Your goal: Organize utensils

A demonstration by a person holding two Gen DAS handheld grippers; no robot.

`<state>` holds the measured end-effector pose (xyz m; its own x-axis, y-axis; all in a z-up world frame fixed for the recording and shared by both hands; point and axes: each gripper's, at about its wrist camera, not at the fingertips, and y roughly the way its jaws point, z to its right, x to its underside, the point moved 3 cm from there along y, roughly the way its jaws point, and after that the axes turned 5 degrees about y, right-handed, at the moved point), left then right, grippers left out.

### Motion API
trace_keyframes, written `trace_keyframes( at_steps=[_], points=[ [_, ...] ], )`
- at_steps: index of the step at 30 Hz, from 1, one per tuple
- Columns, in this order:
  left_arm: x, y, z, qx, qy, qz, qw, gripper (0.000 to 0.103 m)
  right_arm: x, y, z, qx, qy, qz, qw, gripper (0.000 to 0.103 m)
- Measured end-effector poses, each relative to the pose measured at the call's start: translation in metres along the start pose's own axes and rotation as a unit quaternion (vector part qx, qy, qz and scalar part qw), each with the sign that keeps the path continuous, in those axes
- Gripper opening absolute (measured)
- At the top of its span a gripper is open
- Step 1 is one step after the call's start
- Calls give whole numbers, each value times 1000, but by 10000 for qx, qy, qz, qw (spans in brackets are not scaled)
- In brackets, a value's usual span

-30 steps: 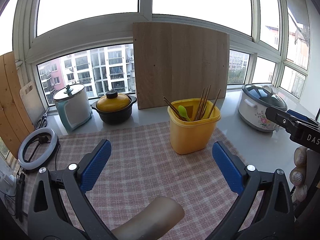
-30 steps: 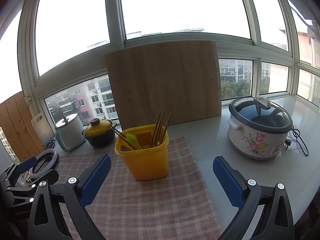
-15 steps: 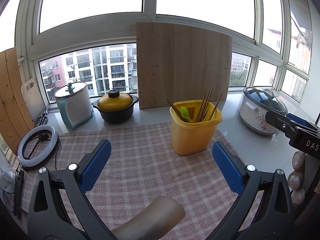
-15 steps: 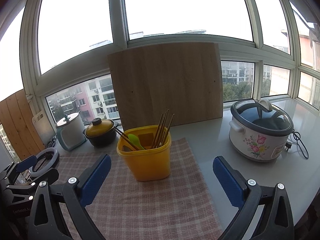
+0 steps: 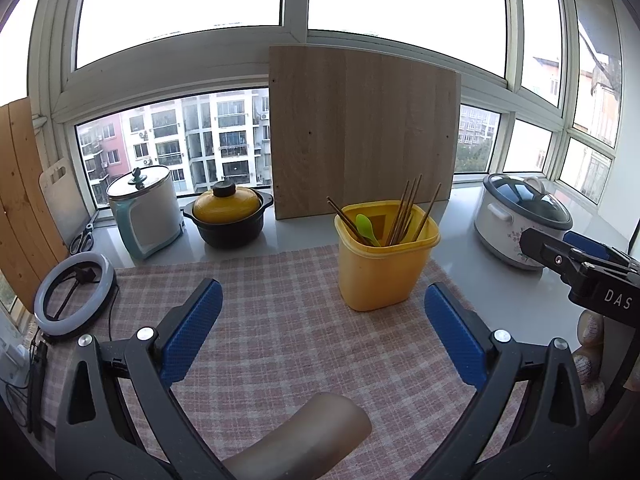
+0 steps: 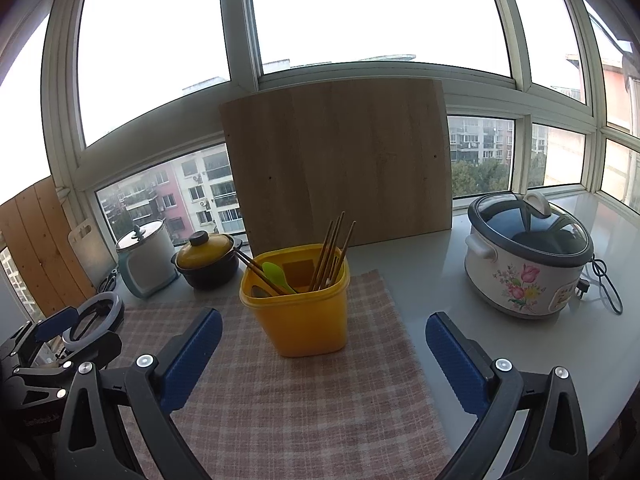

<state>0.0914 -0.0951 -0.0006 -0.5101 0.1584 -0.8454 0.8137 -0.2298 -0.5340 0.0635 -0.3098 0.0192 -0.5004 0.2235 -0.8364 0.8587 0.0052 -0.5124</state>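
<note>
Yellow plastic catches my eye first: the utensil bin (image 5: 385, 256) stands upright on the checked cloth (image 5: 280, 320) that covers part of the white tabletop (image 6: 520, 344). Wooden chopsticks (image 5: 406, 210) lean against its rim, most toward 1 o'clock and one pair toward 10 o'clock, with a green spoon (image 5: 366, 229) between them.

My left claw (image 5: 322, 334) is spread wide and holds nothing; the bin sits at about 1 o'clock from it, apart from both blue pads. My right claw (image 6: 323, 360) is equally wide and empty, with the bin at 12 o'clock, just ahead of the gap.

Behind the bin a big wooden board (image 6: 340, 160) leans on the window. At 10 o'clock in the left view are a yellow-lidded black pot (image 5: 229, 213) and a white kettle-like cooker (image 5: 144, 210); a ring light (image 5: 74, 292) lies at 9 o'clock. A flowered rice cooker (image 6: 526, 268) sits at 2 o'clock in the right view.
</note>
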Motion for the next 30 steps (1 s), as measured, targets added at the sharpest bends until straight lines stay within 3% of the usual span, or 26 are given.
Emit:
trace_keyframes(
  at_steps=[30],
  points=[
    [7,-2,-7,-307,-65,-120,9994,103,8,3,4,59,28,-145,9999,103]
  ],
)
